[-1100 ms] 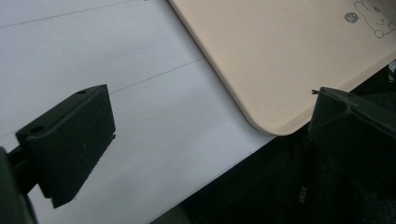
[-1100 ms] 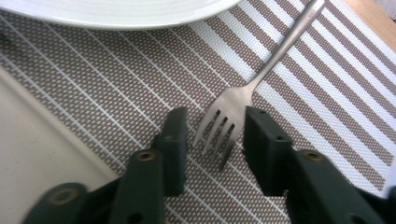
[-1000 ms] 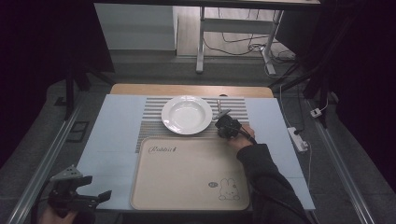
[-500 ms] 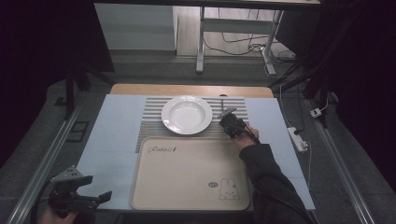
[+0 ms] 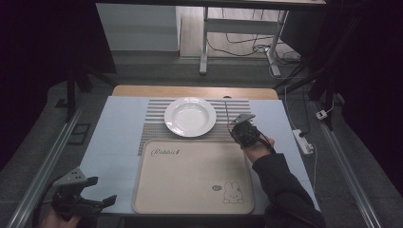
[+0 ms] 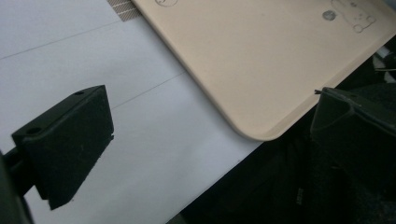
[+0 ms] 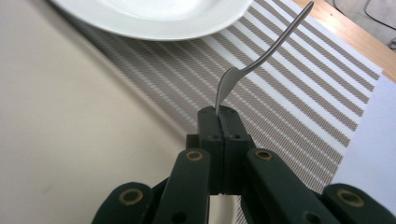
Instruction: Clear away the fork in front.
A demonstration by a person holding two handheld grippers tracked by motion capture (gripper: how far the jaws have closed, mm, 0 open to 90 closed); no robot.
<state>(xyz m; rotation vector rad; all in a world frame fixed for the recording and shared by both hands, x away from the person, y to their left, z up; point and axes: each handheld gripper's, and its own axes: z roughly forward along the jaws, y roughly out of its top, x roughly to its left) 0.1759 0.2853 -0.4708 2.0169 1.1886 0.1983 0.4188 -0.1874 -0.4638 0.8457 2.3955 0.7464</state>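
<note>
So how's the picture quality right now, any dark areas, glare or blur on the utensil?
High view: dim, surroundings nearly black, the white plate brightest, the right claw small and dark. Right gripper view: evenly lit and sharp, the metal utensil crisp with a slight sheen. Left gripper view: the beige tray is clear, the near jaws soft and shadowed.

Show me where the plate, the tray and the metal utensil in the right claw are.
plate (image 5: 190,116): high view, on the middle of its bowl.
tray (image 5: 190,178): high view, on its bare beige surface.
utensil (image 7: 273,46): right gripper view, on its thin curved handle above the closed jaws.
</note>
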